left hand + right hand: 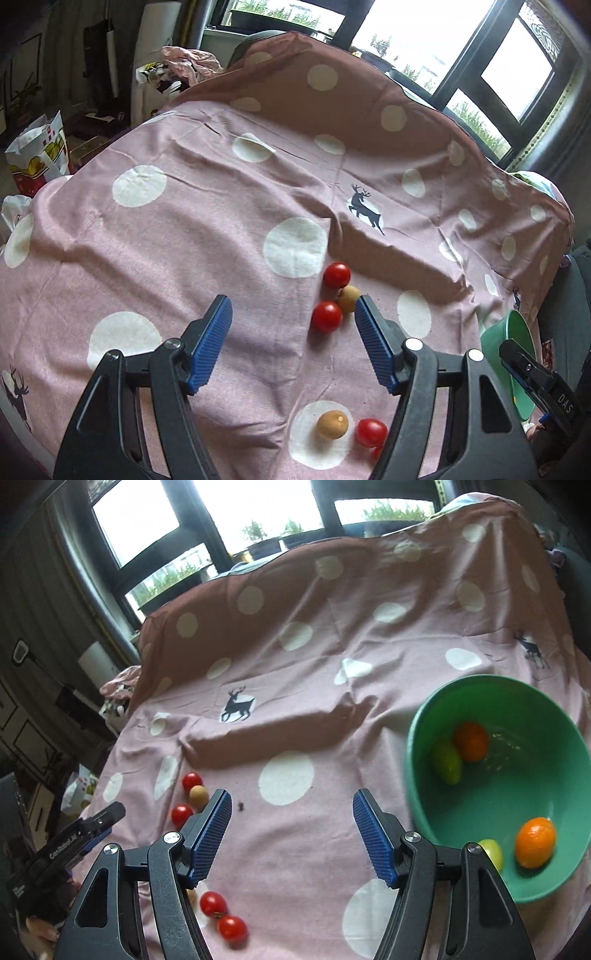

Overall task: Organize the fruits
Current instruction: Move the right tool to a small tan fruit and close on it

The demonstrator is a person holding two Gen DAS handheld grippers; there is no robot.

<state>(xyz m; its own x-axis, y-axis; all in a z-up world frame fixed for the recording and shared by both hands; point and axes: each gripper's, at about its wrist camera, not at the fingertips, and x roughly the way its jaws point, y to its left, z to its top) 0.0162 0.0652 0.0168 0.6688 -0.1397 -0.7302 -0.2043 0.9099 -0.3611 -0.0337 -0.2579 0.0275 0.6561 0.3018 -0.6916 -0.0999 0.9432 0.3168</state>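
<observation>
My left gripper (pixel 293 308) is open and empty above the pink dotted cloth (pixel 184 229). Between its fingers lie two red tomatoes (pixel 327 316) (pixel 337 274) and a tan round fruit (pixel 349 298). Nearer me lie another tan fruit (pixel 332 424) and a red tomato (pixel 371 432). My right gripper (pixel 291 803) is open and empty, left of a green bowl (pixel 417 760) that holds two oranges (pixel 471 740) (pixel 535 842) and two green fruits (pixel 447 762) (pixel 491 851). Two tomatoes (pixel 213 904) (pixel 232 927) lie by its left finger.
The cloth rises over a raised backrest (pixel 332 92) at the far side, with windows (pixel 424 44) behind. Bags (pixel 40 155) stand off the left edge. The bowl's rim (pixel 517 332) shows at the right of the left wrist view. A small dark speck (pixel 242 805) lies on the cloth.
</observation>
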